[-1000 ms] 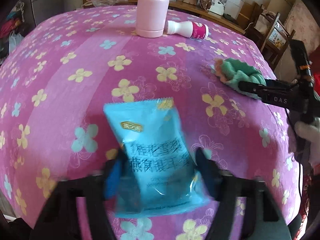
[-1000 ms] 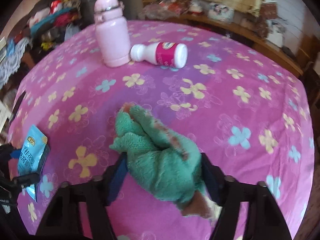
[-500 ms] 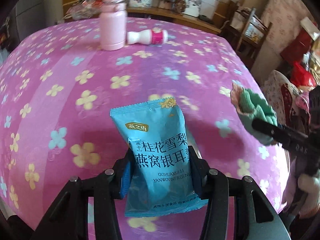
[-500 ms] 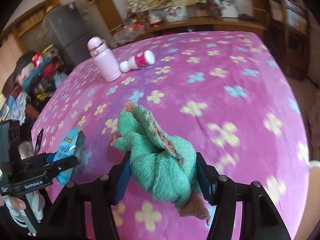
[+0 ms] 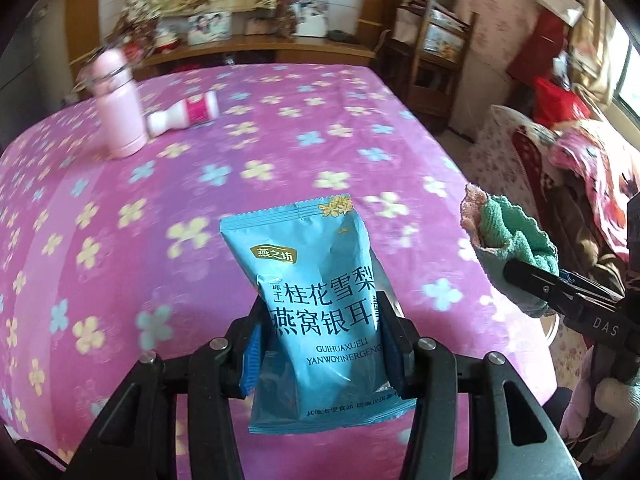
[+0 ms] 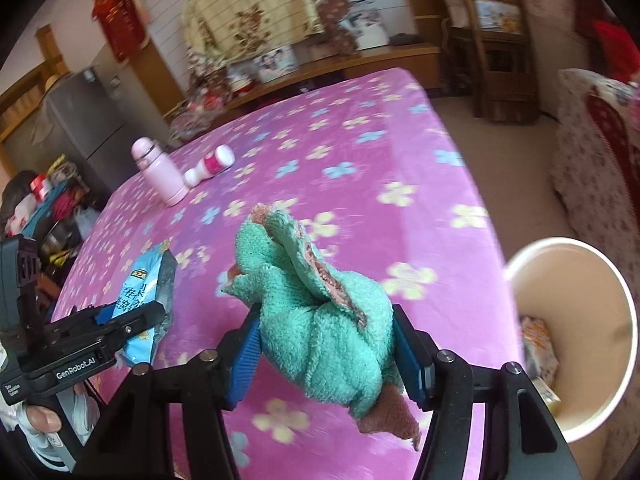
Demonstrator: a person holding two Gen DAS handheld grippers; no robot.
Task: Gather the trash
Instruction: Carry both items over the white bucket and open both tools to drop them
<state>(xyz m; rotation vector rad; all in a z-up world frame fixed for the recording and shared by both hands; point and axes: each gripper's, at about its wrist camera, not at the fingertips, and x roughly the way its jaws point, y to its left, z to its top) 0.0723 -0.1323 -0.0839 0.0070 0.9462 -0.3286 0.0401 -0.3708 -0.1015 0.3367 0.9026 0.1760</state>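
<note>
My left gripper (image 5: pixel 320 344) is shut on a blue snack packet (image 5: pixel 320 304) and holds it in the air above the pink flowered tablecloth (image 5: pixel 200 184). The packet also shows in the right wrist view (image 6: pixel 144 300). My right gripper (image 6: pixel 326 348) is shut on a crumpled green cloth (image 6: pixel 316 320), lifted above the table's right part. The cloth also shows at the right of the left wrist view (image 5: pixel 508 240). A white bin (image 6: pixel 576 420) stands on the floor beside the table's right edge, with some wrappers inside.
A pink flask (image 5: pixel 120 112) stands at the far left of the table, with a small white and pink bottle (image 5: pixel 184 114) lying beside it. Wooden chairs (image 5: pixel 432 64) and a covered armchair (image 6: pixel 596 152) stand right of the table.
Both grippers have lifted off the table with the packet and the cloth and moved right. The white bin has come into the right wrist view.
</note>
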